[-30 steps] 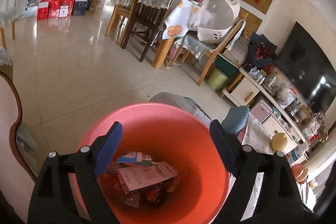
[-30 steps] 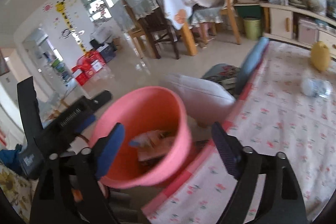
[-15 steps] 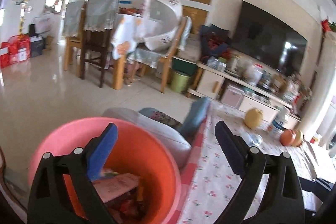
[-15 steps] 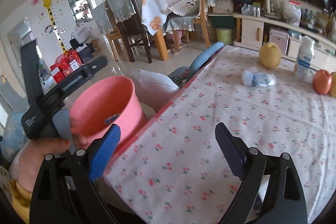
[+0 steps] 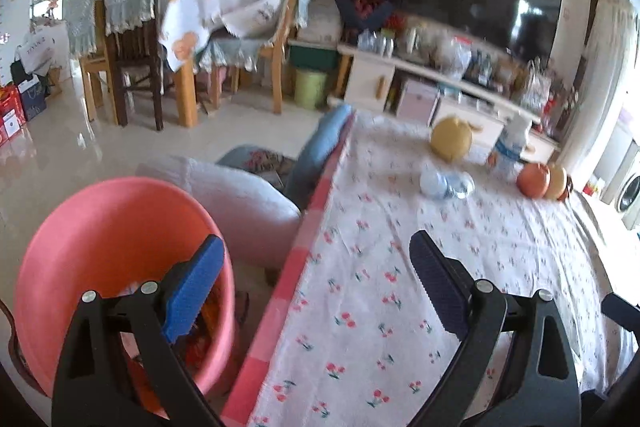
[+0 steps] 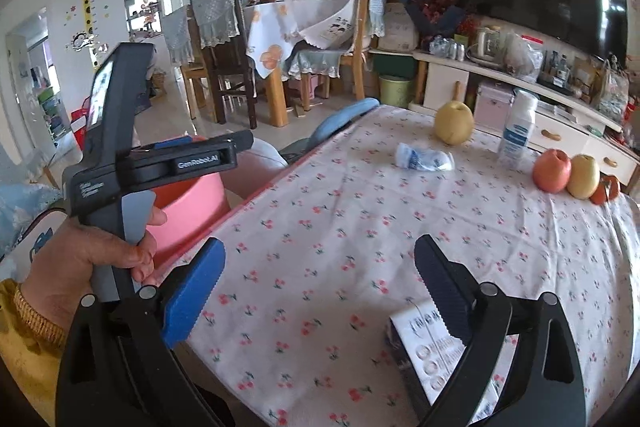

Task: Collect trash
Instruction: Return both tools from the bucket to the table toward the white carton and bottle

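Now both tools gaping, pink bin [image 5: 100, 227] beside table edge [image 5: 304, 247], cloth ahead bare.

"GenRobot.AI" in white letters along the black bar of the left gripper [image 6: 196, 163], smaller white lettering on its handle below too blurred to read, print on the white bottle [image 6: 516, 135] and the small box [image 6: 424, 347] unreadable
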Motion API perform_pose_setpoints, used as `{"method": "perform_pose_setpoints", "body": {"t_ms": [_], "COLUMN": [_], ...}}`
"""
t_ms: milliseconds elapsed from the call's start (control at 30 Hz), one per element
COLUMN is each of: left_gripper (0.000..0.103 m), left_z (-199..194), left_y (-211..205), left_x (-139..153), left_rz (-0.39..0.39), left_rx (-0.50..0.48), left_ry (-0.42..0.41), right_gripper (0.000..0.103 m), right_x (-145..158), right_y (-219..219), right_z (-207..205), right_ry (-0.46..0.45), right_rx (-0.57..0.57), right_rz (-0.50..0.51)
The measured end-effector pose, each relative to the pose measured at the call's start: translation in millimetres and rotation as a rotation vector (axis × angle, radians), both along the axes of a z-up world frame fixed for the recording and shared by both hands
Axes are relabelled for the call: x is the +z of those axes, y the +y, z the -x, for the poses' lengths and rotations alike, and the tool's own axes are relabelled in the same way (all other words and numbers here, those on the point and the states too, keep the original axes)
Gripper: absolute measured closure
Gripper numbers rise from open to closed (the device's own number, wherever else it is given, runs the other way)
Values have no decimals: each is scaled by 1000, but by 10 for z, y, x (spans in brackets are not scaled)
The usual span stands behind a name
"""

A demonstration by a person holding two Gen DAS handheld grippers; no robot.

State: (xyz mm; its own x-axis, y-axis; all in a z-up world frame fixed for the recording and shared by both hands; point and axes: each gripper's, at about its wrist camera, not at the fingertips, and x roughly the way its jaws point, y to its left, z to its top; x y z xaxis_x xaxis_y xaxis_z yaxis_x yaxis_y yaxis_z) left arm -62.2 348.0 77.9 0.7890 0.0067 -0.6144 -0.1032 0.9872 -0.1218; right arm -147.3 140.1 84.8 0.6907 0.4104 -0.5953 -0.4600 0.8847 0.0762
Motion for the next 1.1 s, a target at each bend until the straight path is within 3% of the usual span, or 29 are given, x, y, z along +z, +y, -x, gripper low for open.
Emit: {"method": "perform_pose_setpoints", "body": {"t_ms": [200, 567, 867, 1100], "left_gripper": [9, 9, 9, 9], "left_z": [-20, 1, 123, 193], "left_y": [-227, -482, -941, -1238], "left_x": [-94, -96, -81, -89], "left_rz": [-37, -13, 7, 5], "left_rx": [-47, -92, -203, -236], "left_ry": [37, 18, -2, -2], "right_gripper": [8, 6, 5, 5], "right_x": [-44, -113, -181, -276], "right_y": [-282, -708, -990, -1349], "right_z": [70, 309, 453, 420], "right_ry": [1, -47, -63, 4], "right_rx": [-42, -65, -75, -110], "right_rz": [-9, 13, 17, -23]}}
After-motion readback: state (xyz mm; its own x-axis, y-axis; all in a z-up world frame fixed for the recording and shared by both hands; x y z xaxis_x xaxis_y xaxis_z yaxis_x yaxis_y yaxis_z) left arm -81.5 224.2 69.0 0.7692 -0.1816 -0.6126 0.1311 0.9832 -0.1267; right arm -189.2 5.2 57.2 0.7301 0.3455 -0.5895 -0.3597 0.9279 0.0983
